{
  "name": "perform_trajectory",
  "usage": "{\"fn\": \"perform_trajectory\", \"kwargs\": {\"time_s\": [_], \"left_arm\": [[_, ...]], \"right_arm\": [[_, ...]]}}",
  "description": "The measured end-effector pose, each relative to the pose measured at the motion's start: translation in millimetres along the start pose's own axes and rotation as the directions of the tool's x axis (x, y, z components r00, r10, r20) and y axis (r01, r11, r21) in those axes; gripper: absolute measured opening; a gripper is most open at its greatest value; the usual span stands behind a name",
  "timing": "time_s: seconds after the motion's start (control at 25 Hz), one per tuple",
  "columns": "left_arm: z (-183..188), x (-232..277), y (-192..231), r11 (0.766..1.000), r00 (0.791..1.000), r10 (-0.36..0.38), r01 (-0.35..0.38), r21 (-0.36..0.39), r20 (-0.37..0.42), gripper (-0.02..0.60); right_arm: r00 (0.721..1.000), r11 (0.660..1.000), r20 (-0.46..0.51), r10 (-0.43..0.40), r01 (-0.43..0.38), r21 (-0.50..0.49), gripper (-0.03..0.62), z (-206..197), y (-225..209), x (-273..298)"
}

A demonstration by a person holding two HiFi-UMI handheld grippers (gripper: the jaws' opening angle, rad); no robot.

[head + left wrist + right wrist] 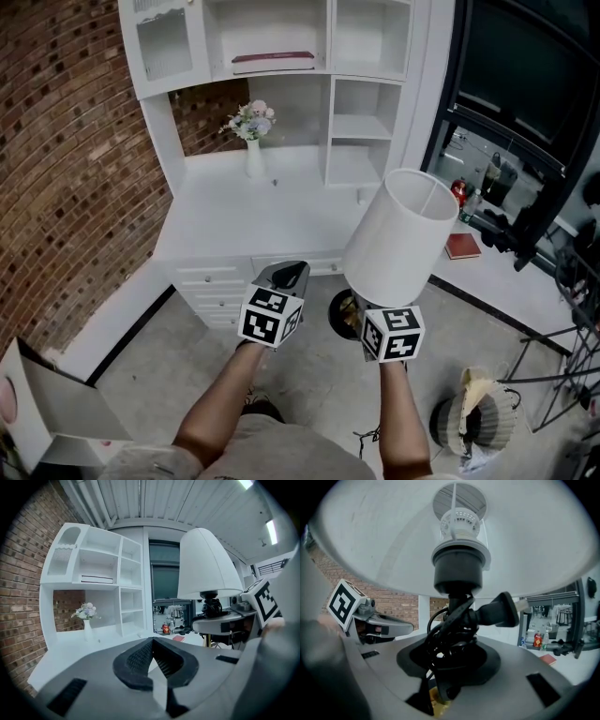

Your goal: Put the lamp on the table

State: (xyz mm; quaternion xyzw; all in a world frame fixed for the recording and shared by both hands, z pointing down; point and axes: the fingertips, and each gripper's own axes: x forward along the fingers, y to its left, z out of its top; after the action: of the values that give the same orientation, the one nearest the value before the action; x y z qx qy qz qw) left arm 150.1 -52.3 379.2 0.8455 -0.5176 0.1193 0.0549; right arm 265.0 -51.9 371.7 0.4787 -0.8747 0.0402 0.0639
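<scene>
**Head view.** The lamp (398, 239) hangs in the air at centre right, short of the white desk (234, 220) that fills the upper middle, so it is not yet set down. Its shade tilts toward the upper right, and its dark round base shows just below left of the shade. The right gripper (384, 323) holds it from beneath. The left gripper (287, 275) floats beside it, touching nothing. Both bare forearms reach forward from the bottom edge, roughly parallel.

**Left gripper view.** The jaws are pressed together with nothing in them. The lamp's shade rises at upper right over the desk.

**Right gripper view.** The jaws are clamped on the lamp's stem just under the socket (457, 573), through a bundle of wound black cord (447, 634) with its plug (499, 613) sticking out to the right.

The shade looks thin, light and easily dented, so the stiff stem is the place to hold. The cord is springy padding, so the grip may twist, and the base probably carries most of the weight.
</scene>
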Motion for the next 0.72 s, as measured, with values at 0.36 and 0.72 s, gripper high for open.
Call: {"fn": "perform_trajectory", "kwargs": {"time_s": [0.36, 0.72], "left_arm": [[-9.8, 26.7, 44.6, 0.999, 1.0, 0.02, -0.02, -0.032, -0.001, -0.003], [0.2, 58.5, 138.1, 0.997, 0.998, 0.064, -0.064, -0.043, -0.007, -0.003]], "right_arm": [[0.999, 1.0, -0.018, 0.028, -0.028, -0.012, 0.135, -8.0, 4.7, 50.5], [0.996, 0.997, -0.039, 0.076, -0.077, -0.011, 0.135, 6.7, 19.4, 146.2]]}}
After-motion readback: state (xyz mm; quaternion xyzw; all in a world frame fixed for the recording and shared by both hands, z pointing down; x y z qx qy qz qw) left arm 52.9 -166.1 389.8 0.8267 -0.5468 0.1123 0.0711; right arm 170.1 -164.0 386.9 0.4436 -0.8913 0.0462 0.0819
